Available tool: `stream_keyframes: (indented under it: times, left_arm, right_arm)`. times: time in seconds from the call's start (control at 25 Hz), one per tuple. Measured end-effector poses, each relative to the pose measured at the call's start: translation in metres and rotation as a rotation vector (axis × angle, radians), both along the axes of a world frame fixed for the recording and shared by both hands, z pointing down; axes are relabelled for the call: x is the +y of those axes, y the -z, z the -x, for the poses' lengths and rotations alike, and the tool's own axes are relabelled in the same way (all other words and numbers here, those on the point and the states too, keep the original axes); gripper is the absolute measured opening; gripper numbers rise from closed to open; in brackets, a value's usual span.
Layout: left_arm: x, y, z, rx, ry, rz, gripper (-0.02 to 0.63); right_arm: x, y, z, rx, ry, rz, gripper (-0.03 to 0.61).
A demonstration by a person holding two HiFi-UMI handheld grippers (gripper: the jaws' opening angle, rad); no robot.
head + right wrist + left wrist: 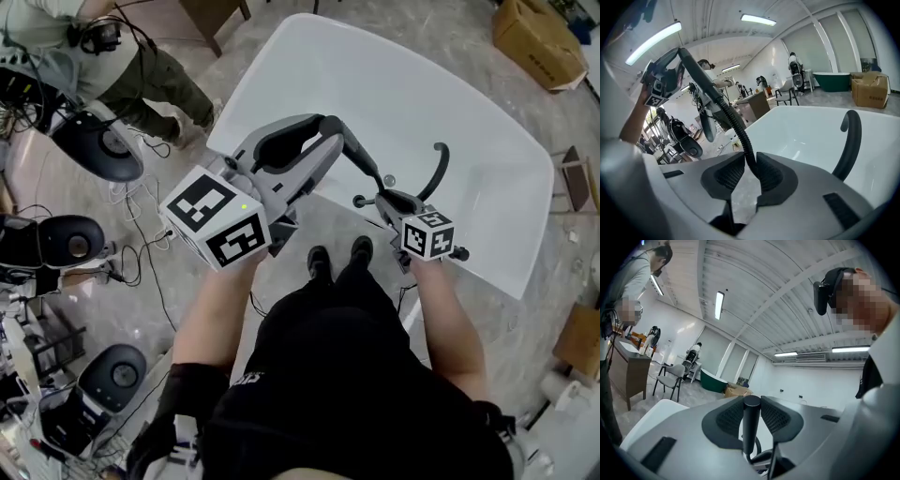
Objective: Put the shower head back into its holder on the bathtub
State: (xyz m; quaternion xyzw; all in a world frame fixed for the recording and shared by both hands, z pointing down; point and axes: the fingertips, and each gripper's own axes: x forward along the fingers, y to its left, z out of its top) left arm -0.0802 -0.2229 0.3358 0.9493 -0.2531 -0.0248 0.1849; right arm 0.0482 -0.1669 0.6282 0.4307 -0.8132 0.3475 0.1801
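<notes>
The black shower head (751, 427) stands upright between the pads of my left gripper (751, 412), which is shut on it. In the head view that left gripper (321, 133) is raised over the near rim of the white bathtub (422, 103). A black ribbed hose (361, 157) runs from it down to my right gripper (384, 199), low by the rim. In the right gripper view the hose (723, 105) passes between the right gripper's (746, 161) pads and touches both tips. Small black fittings (359, 201) sit on the rim beside it. A curved black tap (439, 169) rises just beyond.
My own feet (337, 258) stand at the tub's near edge. Black wheeled machines (94, 145) and cables lie on the floor to the left, where another person (122, 56) stands. A cardboard box (539, 37) sits at the far right.
</notes>
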Motion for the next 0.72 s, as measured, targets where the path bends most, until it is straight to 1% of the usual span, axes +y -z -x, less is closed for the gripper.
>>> stream_keyframes:
  times: [0.08,0.16,0.24,0.36,0.4,0.48,0.6,0.72]
  left_arm:
    - [0.003,-0.003,-0.014,-0.013,-0.018,-0.004,0.124]
    - [0.01,-0.011,-0.029,-0.051,-0.044,-0.015,0.126]
    - [0.019,-0.022,-0.044,-0.081,-0.078,-0.016,0.126]
    - [0.021,-0.041,-0.07,-0.08,-0.116,0.025,0.126]
    - [0.018,-0.047,-0.079,-0.085,-0.12,0.039,0.126]
    - [0.014,-0.061,-0.092,-0.12,-0.119,0.051,0.126]
    - [0.009,-0.082,-0.099,-0.195,-0.101,0.053,0.126]
    - [0.004,-0.113,-0.112,-0.244,-0.084,0.091,0.126]
  right_arm:
    - [0.005,-0.002,-0.002,-0.019,0.009,0.019,0.091]
    - [0.009,0.0,-0.009,-0.025,0.0,0.015,0.092]
    - [0.012,0.005,-0.019,-0.026,-0.027,0.0,0.091]
    - [0.009,0.018,-0.051,-0.035,-0.095,-0.038,0.086]
    - [0.006,0.023,-0.065,-0.04,-0.12,-0.052,0.081]
    - [0.005,0.033,-0.088,-0.052,-0.168,-0.076,0.072]
    - [0.005,0.049,-0.11,-0.065,-0.225,-0.114,0.061]
    - [0.007,0.06,-0.132,-0.07,-0.258,-0.149,0.051]
